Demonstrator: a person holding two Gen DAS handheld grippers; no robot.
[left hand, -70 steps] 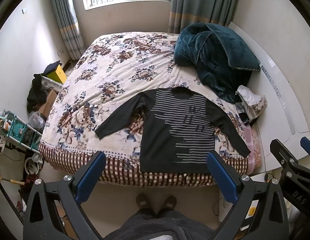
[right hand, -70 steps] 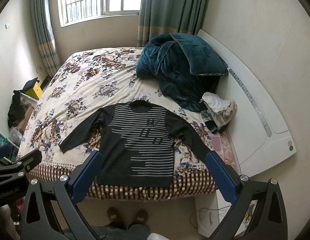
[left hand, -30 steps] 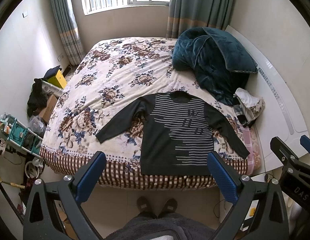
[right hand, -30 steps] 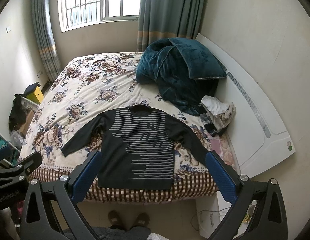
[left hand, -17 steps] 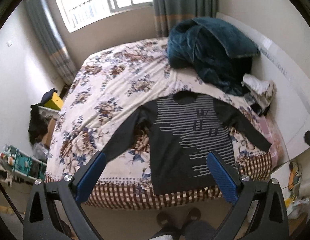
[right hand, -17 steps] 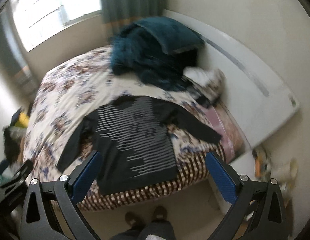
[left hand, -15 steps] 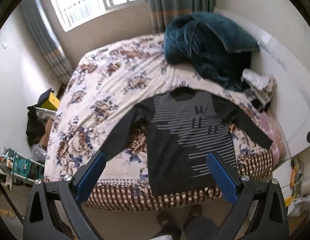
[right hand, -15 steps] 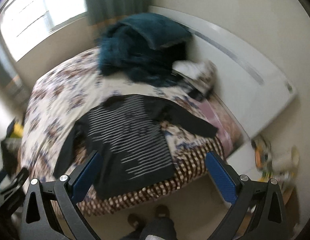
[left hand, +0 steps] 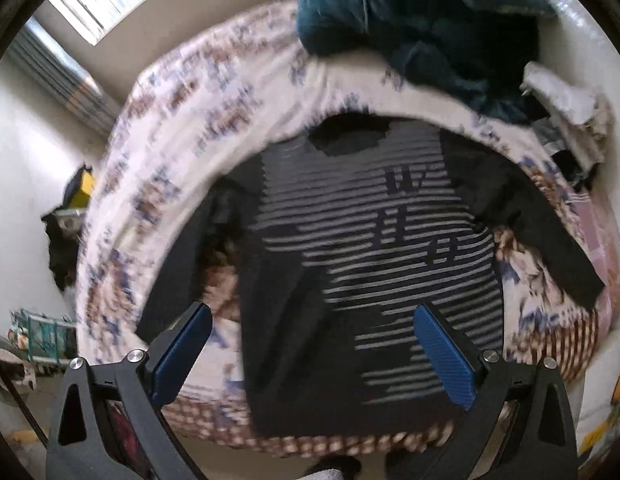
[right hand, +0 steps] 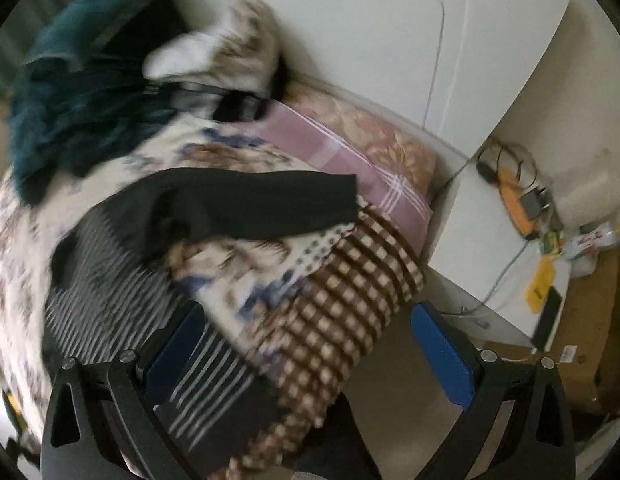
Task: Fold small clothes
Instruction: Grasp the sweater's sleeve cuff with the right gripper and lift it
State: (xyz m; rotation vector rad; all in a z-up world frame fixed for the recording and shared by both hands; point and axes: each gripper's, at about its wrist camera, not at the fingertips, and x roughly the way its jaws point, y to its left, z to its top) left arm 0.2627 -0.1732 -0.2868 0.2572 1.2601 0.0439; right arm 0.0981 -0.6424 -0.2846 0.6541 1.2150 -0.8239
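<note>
A black long-sleeved sweater with grey stripes (left hand: 350,264) lies flat on the floral bed (left hand: 181,128), neck away from me, hem at the near edge. My left gripper (left hand: 312,356) is open and empty, above the sweater's lower body. My right gripper (right hand: 307,354) is open and empty, above the bed's near right corner. In the right wrist view the sweater's right sleeve (right hand: 261,204) stretches toward the pink pillow (right hand: 334,148), and the striped body (right hand: 121,312) lies at lower left.
A teal quilt (left hand: 414,20) is heaped at the bed's far right, with a pile of light clothes (left hand: 566,100) beside it. A white bedside cabinet (right hand: 486,248) with cables and small items stands right of the bed. Clutter (left hand: 65,220) lies on the floor at left.
Both grippers have moved forward and down toward the bed. The right one has swung right to the sleeve and bed corner. The sweater has not moved.
</note>
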